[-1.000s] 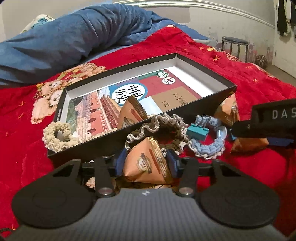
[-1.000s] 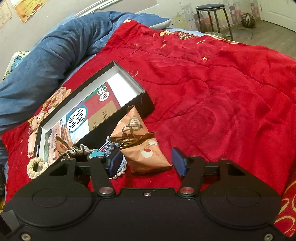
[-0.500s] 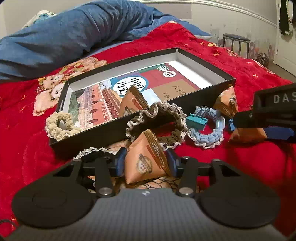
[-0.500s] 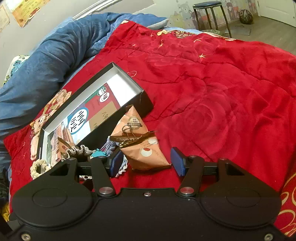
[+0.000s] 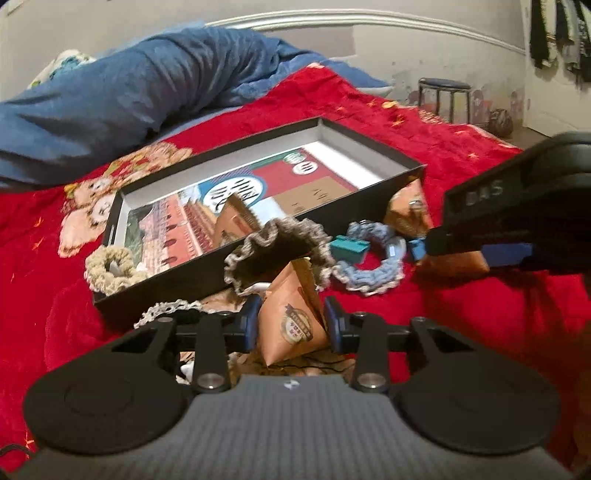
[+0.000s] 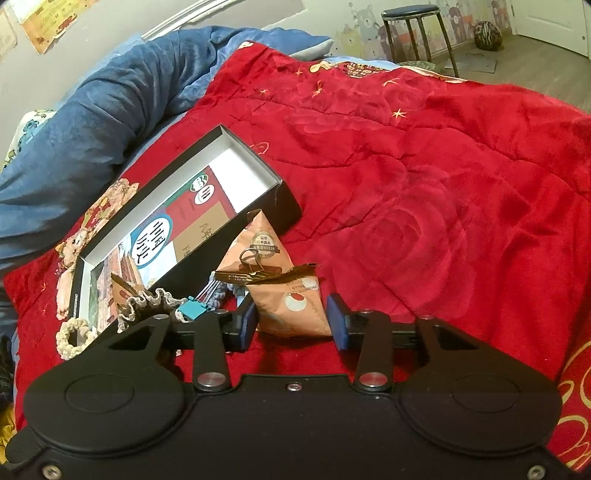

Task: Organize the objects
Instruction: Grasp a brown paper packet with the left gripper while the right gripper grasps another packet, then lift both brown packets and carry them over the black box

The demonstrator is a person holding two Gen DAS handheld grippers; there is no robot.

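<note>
My left gripper (image 5: 291,325) is shut on an orange triangular snack packet (image 5: 291,317) and holds it just in front of the black box (image 5: 184,284). The box holds a printed booklet (image 5: 236,206), another orange packet (image 5: 236,221) and a beige scrunchie (image 5: 110,267) on its near rim. My right gripper (image 6: 291,319) is open around a second orange packet (image 6: 291,306) lying on the red blanket; a bronze binder clip (image 6: 255,266) closes another packet (image 6: 258,240) behind it. A grey-brown scrunchie (image 5: 277,251), a teal binder clip (image 5: 349,251) and a blue scrunchie (image 5: 373,266) lie by the box.
A red blanket (image 6: 424,184) covers the bed, with a rolled blue duvet (image 5: 129,92) behind the box. A stool (image 6: 413,29) stands beyond the bed's far side. The right gripper's body (image 5: 517,206) shows at the right of the left wrist view.
My left gripper has lifted the orange packet up and back from the pile. My right gripper has closed in around the second packet, jaws narrower but still apart.
</note>
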